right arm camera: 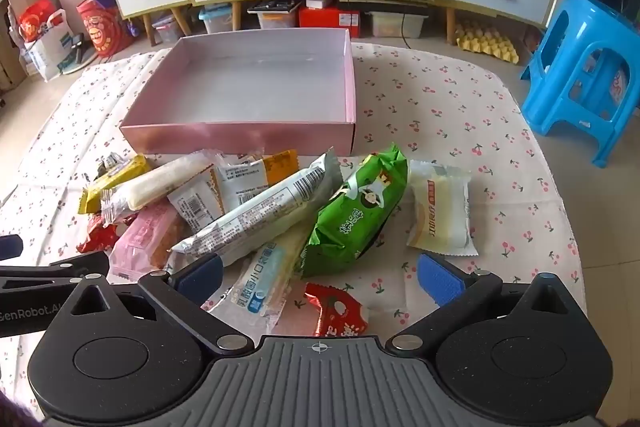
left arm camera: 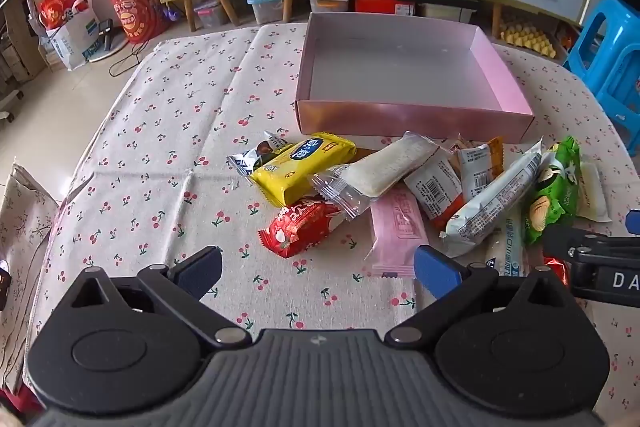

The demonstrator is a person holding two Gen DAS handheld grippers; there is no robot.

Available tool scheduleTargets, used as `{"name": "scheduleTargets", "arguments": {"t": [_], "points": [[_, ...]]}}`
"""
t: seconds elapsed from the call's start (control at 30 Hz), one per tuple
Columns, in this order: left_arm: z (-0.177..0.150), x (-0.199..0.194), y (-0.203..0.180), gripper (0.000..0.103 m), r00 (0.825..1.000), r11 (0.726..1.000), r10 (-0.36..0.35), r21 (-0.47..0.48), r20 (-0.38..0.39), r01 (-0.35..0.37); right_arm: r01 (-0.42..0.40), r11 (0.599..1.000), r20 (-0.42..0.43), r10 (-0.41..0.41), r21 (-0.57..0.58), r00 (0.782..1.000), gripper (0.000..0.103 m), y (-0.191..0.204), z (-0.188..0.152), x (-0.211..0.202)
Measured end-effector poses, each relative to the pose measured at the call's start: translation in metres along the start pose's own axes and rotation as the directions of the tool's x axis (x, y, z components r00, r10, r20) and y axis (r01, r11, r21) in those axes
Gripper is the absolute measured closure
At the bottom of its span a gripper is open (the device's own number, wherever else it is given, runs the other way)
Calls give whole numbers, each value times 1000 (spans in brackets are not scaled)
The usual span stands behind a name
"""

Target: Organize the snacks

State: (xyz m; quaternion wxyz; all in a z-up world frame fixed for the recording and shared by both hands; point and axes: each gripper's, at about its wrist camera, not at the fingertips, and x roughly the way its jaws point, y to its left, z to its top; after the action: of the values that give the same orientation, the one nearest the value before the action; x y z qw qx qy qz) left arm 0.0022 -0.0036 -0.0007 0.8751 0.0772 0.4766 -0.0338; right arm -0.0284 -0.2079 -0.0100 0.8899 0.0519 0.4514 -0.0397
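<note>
Task status, both wrist views. The pink box (right arm camera: 240,135) serves as landmark: it stands open on the cherry-print tablecloth (left arm camera: 160,131), and its floor is bare, so I judge that no snack has yet been put away and the whole sorting remains.

All the snacks lie in one loose, overlapping pile just in front of the pink box's near wall. Nearest that wall are the yellow packet (left arm camera: 304,167) and the clear-wrapped white bar (left arm camera: 376,171); farther from it are the red packet (left arm camera: 300,231), the pink wafer pack (left arm camera: 396,231), the long white-and-blue pack (right arm camera: 260,219), the green biscuit bag (right arm camera: 356,215) and, off toward the box's right corner, the pale cake packet (right arm camera: 440,215).

My left gripper (left arm camera: 318,269) hovers with jaws spread wide over the cloth on the near side of the pile, holding nothing. My right gripper (right arm camera: 320,273) is equally wide and empty, poised above a small red wrapper (right arm camera: 336,311).

Hidden or unclear: several packets are buried under others, so their count is uncertain; the small red wrapper is partly cut off by my gripper body; most label print is too small to read.
</note>
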Motion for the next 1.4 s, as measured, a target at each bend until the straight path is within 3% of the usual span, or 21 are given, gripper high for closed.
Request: {"name": "scheduleTargets", "arguments": {"t": [0.3, 0.37, 1.4], "points": [[13, 6, -18, 0, 1000, 1000, -1, -12, -11, 1, 33, 999, 9, -33, -24, 999, 0, 10, 3, 1], [-2, -1, 6, 0, 1000, 999, -22, -26, 4, 22, 30, 999, 21, -29, -28, 999, 0, 11, 1, -2], [0, -3, 6, 0, 1000, 999, -18, -29, 7, 18, 12, 999, 27, -11, -31, 1000, 0, 19, 6, -6]]}}
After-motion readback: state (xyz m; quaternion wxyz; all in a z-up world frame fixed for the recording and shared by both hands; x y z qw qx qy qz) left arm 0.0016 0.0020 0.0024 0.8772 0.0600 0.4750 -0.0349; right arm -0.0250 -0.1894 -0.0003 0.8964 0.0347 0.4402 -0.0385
